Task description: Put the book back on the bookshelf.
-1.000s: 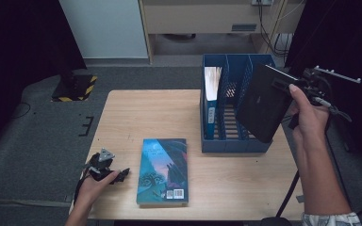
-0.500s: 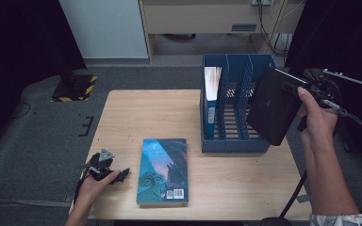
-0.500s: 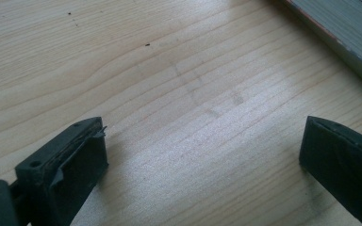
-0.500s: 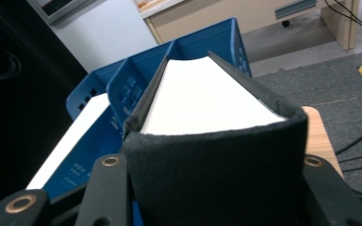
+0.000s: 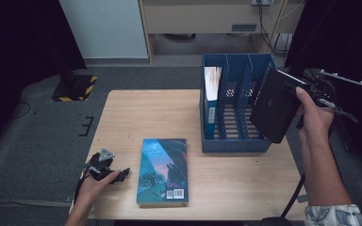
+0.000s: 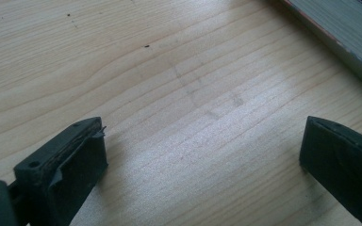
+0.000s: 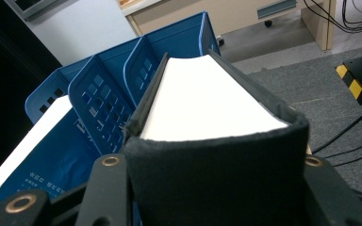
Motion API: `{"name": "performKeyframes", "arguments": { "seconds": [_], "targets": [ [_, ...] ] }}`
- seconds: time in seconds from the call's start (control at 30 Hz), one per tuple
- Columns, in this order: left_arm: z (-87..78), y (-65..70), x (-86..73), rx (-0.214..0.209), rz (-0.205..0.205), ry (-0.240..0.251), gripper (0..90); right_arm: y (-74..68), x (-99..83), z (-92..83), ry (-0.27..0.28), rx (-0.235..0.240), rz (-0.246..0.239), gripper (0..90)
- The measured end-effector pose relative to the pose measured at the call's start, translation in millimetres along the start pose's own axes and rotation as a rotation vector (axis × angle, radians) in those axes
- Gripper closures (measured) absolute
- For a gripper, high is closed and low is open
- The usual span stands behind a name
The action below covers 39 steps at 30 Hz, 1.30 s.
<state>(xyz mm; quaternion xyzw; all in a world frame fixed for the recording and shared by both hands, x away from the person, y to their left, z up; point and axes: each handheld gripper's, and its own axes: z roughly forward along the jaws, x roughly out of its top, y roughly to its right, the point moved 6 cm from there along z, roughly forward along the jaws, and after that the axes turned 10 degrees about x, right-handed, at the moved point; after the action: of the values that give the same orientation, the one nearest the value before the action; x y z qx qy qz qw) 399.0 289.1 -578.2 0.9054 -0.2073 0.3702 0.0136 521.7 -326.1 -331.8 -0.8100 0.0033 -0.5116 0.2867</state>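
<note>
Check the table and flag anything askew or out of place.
Nothing is damaged or spilled. The teal book lies flat on the table outside the blue file rack, and the black book in the right hand-held gripper hangs tilted beside the rack.

Right gripper (image 5: 296,89) jaws hidden behind black book (image 5: 275,106) in high view, rack (image 5: 231,141) rightmost slot partly covered by that book, teal book (image 6: 344,35) cut off at left gripper view's corner, its cover text (image 5: 156,151) too small to read

Wooden table (image 5: 136,113) bears teal book (image 5: 163,170), blue rack (image 5: 235,143).
</note>
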Motion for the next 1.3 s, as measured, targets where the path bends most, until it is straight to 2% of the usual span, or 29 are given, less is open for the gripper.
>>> {"name": "performKeyframes", "arguments": {
  "seconds": [0.13, 0.33, 0.43, 0.57, 0.83, 1.1, 1.3],
  "targets": [
    [0.0, 0.0, -0.1, 0.000, 0.000, 0.001, 0.5, -1.4, -1.1, 0.5, -0.003, -0.006, -0.013, 52.0],
    [0.0, 0.0, -0.1, 0.000, 0.000, 0.002, 0.6, -7.1, -6.1, 2.0, -0.016, 0.013, -0.013, 52.1],
    [0.0, 0.0, -0.1, 0.000, 0.001, 0.001, 0.6, -10.8, -8.3, 3.9, -0.028, 0.012, -0.033, 52.1],
    [-0.1, 0.0, -0.1, -0.001, 0.001, 0.001, 0.6, -10.8, -7.6, 8.5, -0.030, 0.003, -0.030, 52.1],
    [-0.1, 0.0, -0.1, -0.002, 0.002, 0.001, 0.6, -19.1, -10.0, 13.7, -0.049, -0.006, -0.072, 51.7],
    [0.0, -0.1, 0.0, -0.002, 0.002, 0.000, 0.6, -19.8, -10.9, 7.3, -0.043, -0.006, -0.071, 51.9],
    [-0.1, -0.1, 0.0, -0.002, 0.002, 0.000, 0.6, -22.8, -10.8, 12.4, -0.047, -0.012, -0.079, 51.9]
  ]
}}
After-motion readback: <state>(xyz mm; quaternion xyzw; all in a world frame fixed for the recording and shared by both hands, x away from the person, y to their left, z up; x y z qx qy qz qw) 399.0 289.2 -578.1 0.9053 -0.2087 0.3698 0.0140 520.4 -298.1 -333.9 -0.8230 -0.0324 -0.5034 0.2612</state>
